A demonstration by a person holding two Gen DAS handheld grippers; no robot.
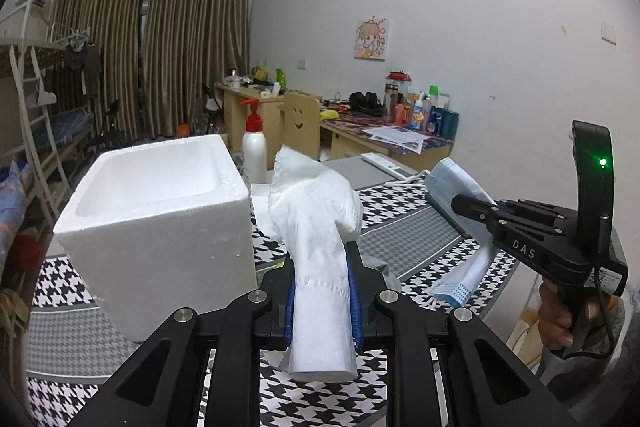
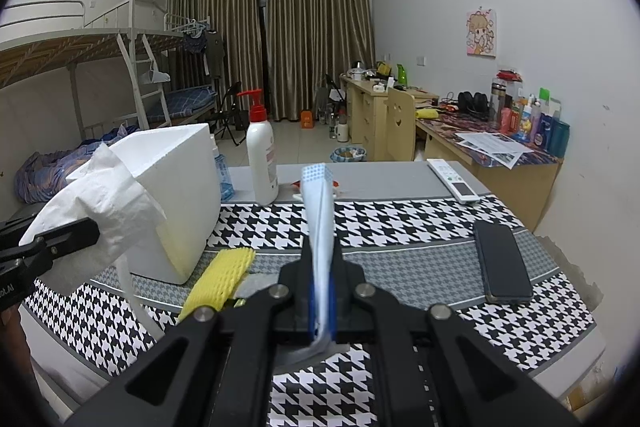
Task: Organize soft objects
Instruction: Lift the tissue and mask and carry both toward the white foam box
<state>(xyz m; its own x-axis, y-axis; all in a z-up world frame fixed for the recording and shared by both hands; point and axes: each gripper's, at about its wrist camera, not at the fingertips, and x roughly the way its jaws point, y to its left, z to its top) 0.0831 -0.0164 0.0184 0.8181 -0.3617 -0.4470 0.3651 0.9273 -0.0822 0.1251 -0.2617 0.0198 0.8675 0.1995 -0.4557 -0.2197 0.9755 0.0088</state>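
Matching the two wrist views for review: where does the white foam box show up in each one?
Left wrist: foam box fills left of centre, just left of the tissue held by the left gripper.
Right wrist: foam box sits left of centre, partly behind that tissue.
Shared landmark: red-capped pump bottle right behind the box.

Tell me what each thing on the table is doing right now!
Left hand-held gripper: shut on the white tissue, held up off the table.
Right hand-held gripper: shut on the blue face mask, lifted.
Foam box: upright, open on top, nothing visible inside.
Pump bottle: standing, cap on.
Yellow foam net: lying flat beside the box.
Phone: lying flat, screen dark.
Remote: lying flat.
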